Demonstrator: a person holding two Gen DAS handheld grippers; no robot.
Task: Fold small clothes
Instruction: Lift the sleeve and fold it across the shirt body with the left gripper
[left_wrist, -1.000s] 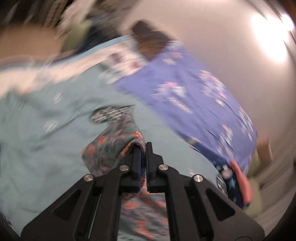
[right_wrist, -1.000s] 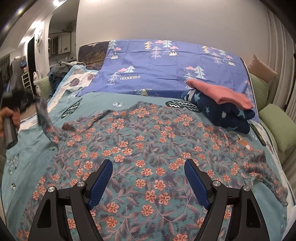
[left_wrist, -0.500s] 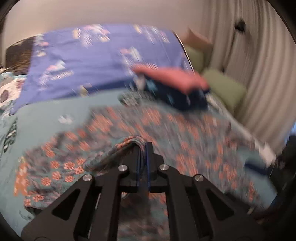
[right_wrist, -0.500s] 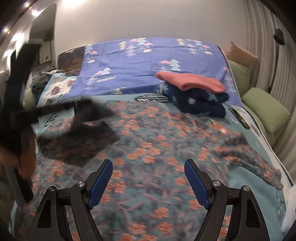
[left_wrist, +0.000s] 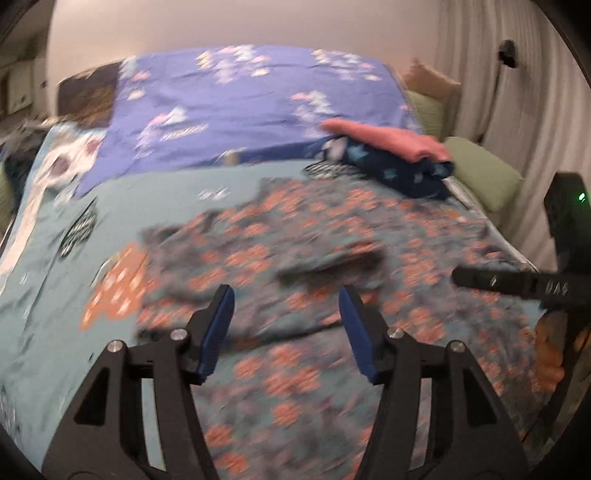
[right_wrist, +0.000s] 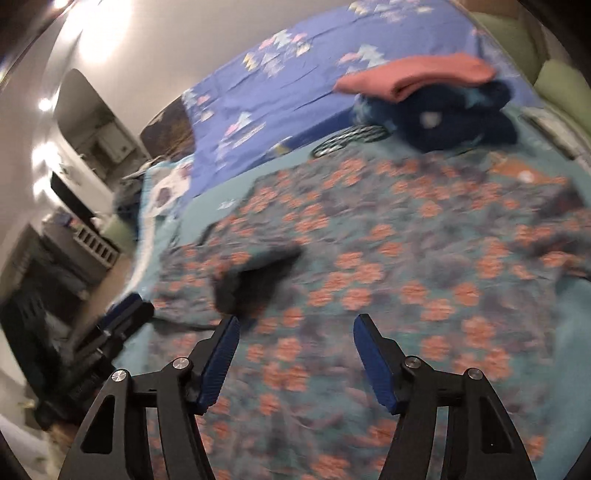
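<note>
The floral garment (left_wrist: 332, 236) lay spread, its left sleeve folded in, just before the folded stack (left_wrist: 391, 155), looking light and limp, best pinched at an edge, while the left gripper (left_wrist: 286, 332), just opening, and the right gripper (right_wrist: 295, 354), closing, held nothing.

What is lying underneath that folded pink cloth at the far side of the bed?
The pink cloth rests on a folded dark navy garment with pale stars. That garment lies on the teal bedspread. How many layers the navy bundle has, and anything under it, is covered.
</note>
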